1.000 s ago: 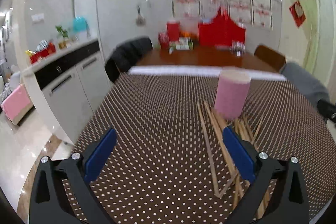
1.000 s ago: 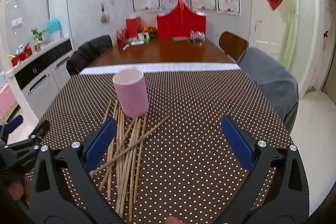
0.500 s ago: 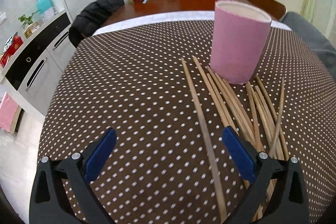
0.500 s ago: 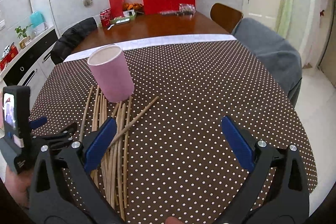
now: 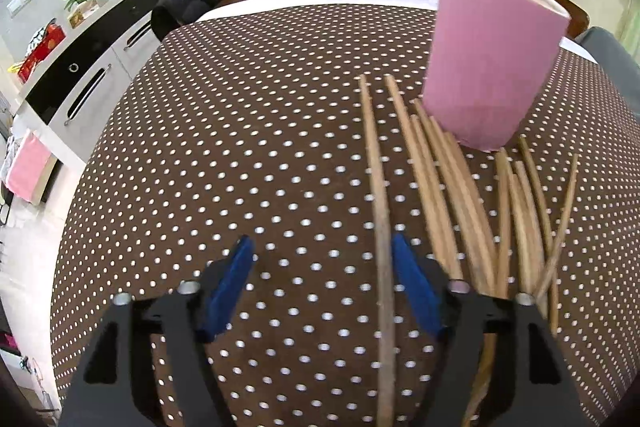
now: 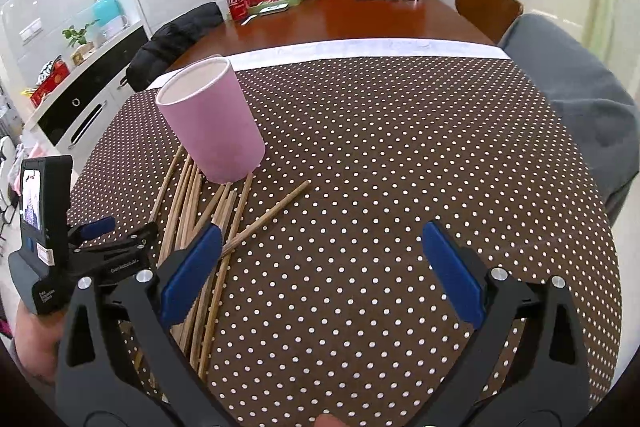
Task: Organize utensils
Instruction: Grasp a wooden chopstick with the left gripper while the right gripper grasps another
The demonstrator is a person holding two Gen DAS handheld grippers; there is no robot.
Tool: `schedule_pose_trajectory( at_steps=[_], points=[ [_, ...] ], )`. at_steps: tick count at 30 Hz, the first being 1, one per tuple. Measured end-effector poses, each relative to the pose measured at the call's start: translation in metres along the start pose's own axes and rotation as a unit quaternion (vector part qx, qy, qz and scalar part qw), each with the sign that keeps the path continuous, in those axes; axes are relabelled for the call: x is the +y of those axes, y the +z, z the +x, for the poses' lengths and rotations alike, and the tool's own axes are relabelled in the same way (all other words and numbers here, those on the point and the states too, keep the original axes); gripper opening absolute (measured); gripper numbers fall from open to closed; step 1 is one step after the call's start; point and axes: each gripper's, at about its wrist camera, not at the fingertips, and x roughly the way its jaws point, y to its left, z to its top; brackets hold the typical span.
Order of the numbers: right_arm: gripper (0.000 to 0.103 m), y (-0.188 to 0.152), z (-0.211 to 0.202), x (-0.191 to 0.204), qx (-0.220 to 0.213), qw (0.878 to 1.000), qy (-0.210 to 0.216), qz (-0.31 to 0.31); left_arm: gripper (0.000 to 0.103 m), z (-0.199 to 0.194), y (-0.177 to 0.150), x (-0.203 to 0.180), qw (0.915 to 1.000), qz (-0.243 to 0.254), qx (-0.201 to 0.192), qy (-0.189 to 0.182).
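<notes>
Straddling the leftmost chopstick (image 5: pixel 378 195) w/ the left hand-held gripper (image 5: pixel 320 291): jaws apart, not yet clamped, stick seen running between the blue pads, closer to the right pad (image 5: pixel 414 293). Contact w/ that pad can't be told.

Right hand-held gripper (image 6: pixel 320 267) is held above the desk (image 6: pixel 400 147), jaws wide apart, nothing between them.

Task items: chopstick pile (image 6: pixel 200 219) lies flat on the dotted cloth, fanned out just in front of the pink cup (image 6: pixel 212 123); some tips touch or sit right at the cup base. One stick (image 6: pixel 266 217) lies crossed diagonally over the rest. Cup is upright, looks empty inside.

Handling, judged:
- Sticks look like bamboo/wood: light, stiff, thin, smooth. Roll is likely on the cloth; low profile means pads must get right down to cloth level.
- Grip is best taken near mid-length or slightly toward the thick end, so the stick doesn't pivot in the pads when lifted.
- Single outlying stick is the easier pick; bunched ones prob. drag neighbours.
- Cup is prob. light; could be tipped if knocked on insertion. Bracing w/ the right gripper may be needed.
</notes>
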Motion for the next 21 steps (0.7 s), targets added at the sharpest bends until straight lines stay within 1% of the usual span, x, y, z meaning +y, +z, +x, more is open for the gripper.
schedule_pose_trajectory(
  at_steps=[1, 3, 4, 5, 7, 10, 13, 16, 17, 18, 21],
  points=[
    [0.098, 0.001, 0.001, -0.001, 0.002, 1.000, 0.001, -0.002, 0.048, -0.002, 0.001, 0.000, 0.9999, 0.001, 0.001, -0.012],
    [0.098, 0.004, 0.002, -0.001, 0.006, 1.000, 0.001, -0.007, 0.013, -0.006, 0.001, -0.008, 0.9991, 0.010, 0.006, -0.040],
    [0.098, 0.005, 0.002, 0.000, 0.008, 1.000, 0.000, -0.010, 0.007, -0.007, 0.001, -0.014, 0.9988, 0.022, 0.007, -0.042],
    [0.098, 0.007, 0.004, 0.001, 0.008, 1.000, -0.003, -0.012, 0.007, -0.008, 0.001, -0.018, 0.9988, 0.032, 0.006, -0.036],
    [0.097, 0.008, 0.003, 0.003, 0.009, 1.000, -0.009, -0.009, 0.006, -0.010, 0.000, -0.022, 0.9982, 0.046, 0.003, -0.038],
    [0.097, 0.002, 0.005, 0.002, 0.018, 1.000, -0.015, 0.013, 0.006, -0.011, 0.001, -0.012, 0.9955, 0.039, 0.011, -0.085],
    [0.096, -0.002, 0.013, 0.005, 0.038, 0.998, -0.016, 0.045, 0.006, -0.013, 0.001, -0.002, 0.9937, 0.053, 0.003, -0.099],
    [0.084, -0.001, 0.027, 0.017, 0.067, 0.996, -0.002, 0.061, 0.006, -0.013, 0.002, 0.014, 0.9913, 0.059, -0.007, -0.117],
    [0.080, -0.001, 0.033, 0.023, 0.083, 0.994, 0.006, 0.069, 0.006, -0.014, 0.002, 0.017, 0.9903, 0.061, -0.011, -0.124],
    [0.078, 0.001, 0.038, 0.028, 0.094, 0.993, 0.007, 0.070, 0.006, -0.013, 0.000, 0.024, 0.9897, 0.062, -0.014, -0.129],
    [0.064, 0.006, 0.049, 0.041, 0.111, 0.991, 0.016, 0.068, 0.006, -0.014, -0.003, 0.034, 0.9886, 0.056, -0.027, -0.137]
  ],
)
